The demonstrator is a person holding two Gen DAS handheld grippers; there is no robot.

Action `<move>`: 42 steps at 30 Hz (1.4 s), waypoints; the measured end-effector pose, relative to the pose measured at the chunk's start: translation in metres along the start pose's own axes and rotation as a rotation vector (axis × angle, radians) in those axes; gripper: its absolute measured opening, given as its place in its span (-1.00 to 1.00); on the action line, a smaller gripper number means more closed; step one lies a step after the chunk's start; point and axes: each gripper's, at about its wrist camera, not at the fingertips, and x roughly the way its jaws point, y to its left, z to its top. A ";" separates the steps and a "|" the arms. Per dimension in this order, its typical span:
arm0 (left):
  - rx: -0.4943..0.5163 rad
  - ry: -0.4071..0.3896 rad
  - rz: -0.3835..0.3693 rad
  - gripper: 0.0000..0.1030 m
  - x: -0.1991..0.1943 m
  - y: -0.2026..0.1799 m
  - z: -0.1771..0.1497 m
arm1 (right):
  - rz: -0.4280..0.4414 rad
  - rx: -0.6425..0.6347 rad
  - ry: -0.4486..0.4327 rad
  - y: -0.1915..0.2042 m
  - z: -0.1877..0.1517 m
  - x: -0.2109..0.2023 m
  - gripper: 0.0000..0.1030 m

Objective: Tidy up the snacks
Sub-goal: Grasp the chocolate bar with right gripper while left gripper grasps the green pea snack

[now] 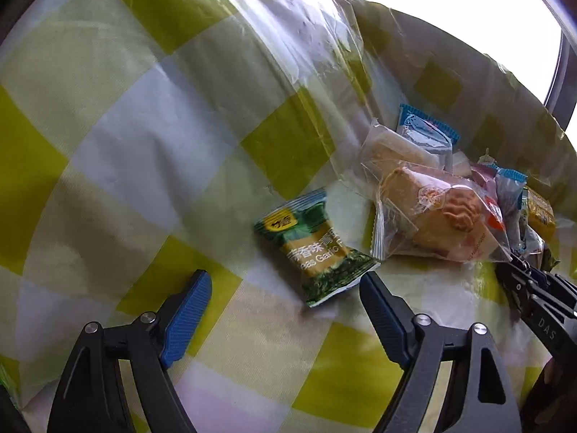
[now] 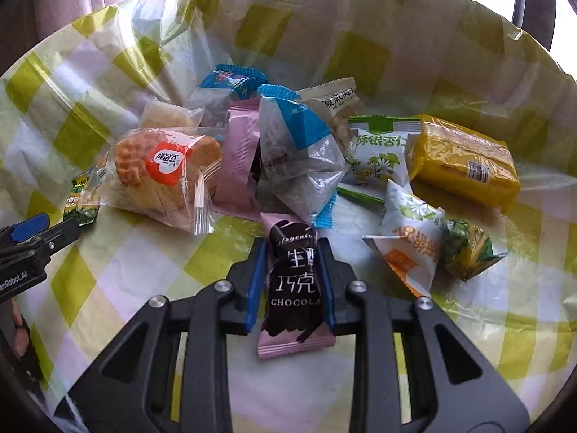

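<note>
The right gripper (image 2: 291, 281) is pinching a pink and dark brown foil chocolate wrapper (image 2: 294, 288), with both blue pads flat against its long sides. The packet stands lengthwise between the fingers, its lower crimped end trailing toward the camera and its upper end pointing into the pile. It sits at the near edge of the heap, on a green, yellow and white checked tablecloth under clear plastic film (image 2: 126, 281).

The left gripper (image 1: 285, 299) is spread wide and holds nothing. A green foil garlic-pea packet (image 1: 315, 249) lies just ahead of its right finger, apart from both pads.

Beyond the chocolate are a clear-wrapped waffle cake with a red sticker (image 2: 162, 176), a grey and blue clear sachet (image 2: 299, 166), a second pink foil wrapper (image 2: 236, 158) and a yellow block-shaped pack (image 2: 463, 162).

Assessment: the step in hand appears to be lifting the chocolate out of the pile. The grip looks centred and even. The lift should go straight up first, since the wrapper's top end touches or nearly touches the blue sachet, and a sideways drag could pull neighbours along. Foil is slick and the filling may crush; firm but modest pressure is advisable. The loose film may ride up with the packet.
</note>
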 end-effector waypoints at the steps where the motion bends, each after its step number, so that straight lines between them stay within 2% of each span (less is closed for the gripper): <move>1: 0.013 0.005 0.016 0.67 0.005 -0.007 0.005 | 0.001 0.000 0.000 0.000 0.000 0.000 -0.39; 3: 0.049 0.030 0.070 0.70 0.013 -0.021 0.011 | 0.002 0.001 0.000 0.001 -0.001 -0.001 -0.38; 5: 0.075 0.044 0.079 0.70 0.012 -0.027 0.011 | 0.006 0.004 0.000 0.000 -0.001 -0.002 -0.38; 7: 0.011 0.043 -0.006 0.70 -0.002 -0.015 0.004 | 0.009 0.007 -0.001 -0.003 -0.003 -0.005 -0.38; 11: -0.243 0.009 -0.162 0.70 -0.027 0.035 -0.026 | 0.005 0.005 0.000 -0.003 -0.001 -0.005 -0.37; 12: -0.280 -0.015 -0.196 0.71 -0.031 0.041 -0.031 | 0.006 0.006 0.000 -0.003 -0.001 -0.005 -0.37; 16: -0.251 0.013 -0.174 0.71 -0.025 0.028 -0.020 | 0.011 0.009 -0.001 -0.003 -0.001 -0.003 -0.36; 18: -0.261 0.000 -0.157 0.71 -0.019 0.018 -0.006 | 0.009 0.009 -0.001 -0.003 0.000 -0.003 -0.36; 20: -0.280 0.009 -0.071 0.71 -0.007 0.014 0.010 | 0.009 0.009 -0.001 -0.003 0.000 -0.002 -0.35; 23: -0.300 0.067 0.053 0.71 0.018 0.004 0.027 | 0.010 0.011 -0.002 -0.003 0.000 -0.002 -0.35; 25: -0.268 0.080 0.130 0.71 0.022 -0.008 0.033 | 0.011 0.014 -0.001 -0.003 0.001 -0.001 -0.35; 27: -0.204 0.075 0.176 0.71 0.025 -0.015 0.032 | 0.012 0.018 -0.002 -0.003 0.001 -0.001 -0.35; 31: -0.128 0.076 0.165 0.57 0.011 -0.007 0.010 | 0.018 0.028 -0.004 -0.005 0.001 -0.001 -0.35; 35: -0.241 0.052 0.208 0.50 -0.021 0.040 -0.025 | 0.014 0.031 -0.005 -0.006 0.001 -0.001 -0.35; 38: -0.316 0.034 0.143 0.48 -0.030 0.058 -0.029 | 0.013 0.031 -0.005 -0.005 0.001 0.000 -0.35; 40: -0.306 0.030 0.081 0.49 -0.028 0.053 -0.022 | 0.010 0.030 -0.005 -0.005 0.001 0.000 -0.35; 42: -0.267 0.018 0.061 0.49 -0.020 0.034 -0.010 | 0.007 0.027 -0.005 -0.004 0.000 0.000 -0.35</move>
